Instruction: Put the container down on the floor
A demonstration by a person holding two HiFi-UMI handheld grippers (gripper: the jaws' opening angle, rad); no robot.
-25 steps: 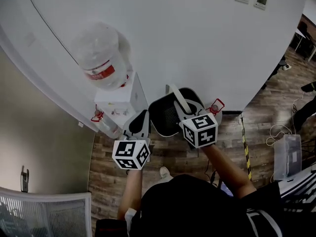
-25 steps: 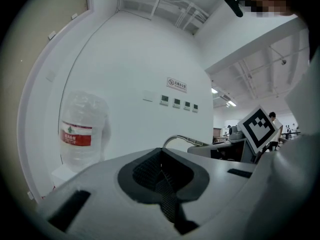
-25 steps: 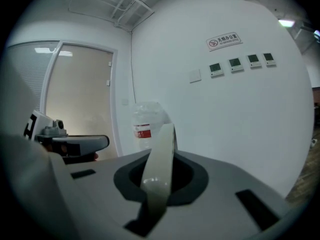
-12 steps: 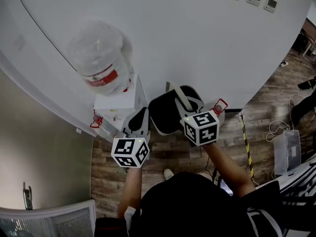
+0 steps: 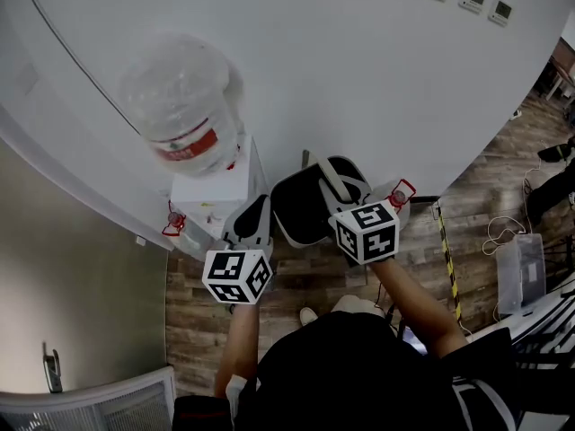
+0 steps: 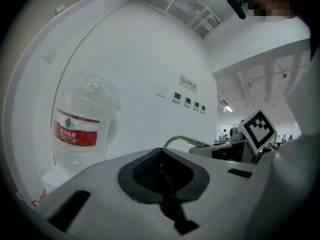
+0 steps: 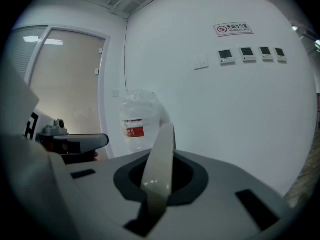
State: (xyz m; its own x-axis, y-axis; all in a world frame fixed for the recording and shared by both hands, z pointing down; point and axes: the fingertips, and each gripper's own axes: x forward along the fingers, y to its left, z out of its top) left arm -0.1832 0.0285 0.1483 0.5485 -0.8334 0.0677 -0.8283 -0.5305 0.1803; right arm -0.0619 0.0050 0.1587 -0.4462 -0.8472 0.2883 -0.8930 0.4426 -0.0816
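Dark mesh bin point(image 5: 304, 214), held just right of the water dispenser point(image 5: 218, 189).
Left gripper point(image 6: 161, 170) clamps its rim, right gripper point(image 7: 156, 194) its handle point(image 7: 161, 151); contents indiscernible.

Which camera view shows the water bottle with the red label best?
The left gripper view: the water bottle is large there, its label clear. The head view shows it from above; the right gripper view shows it small, partly behind the handle.
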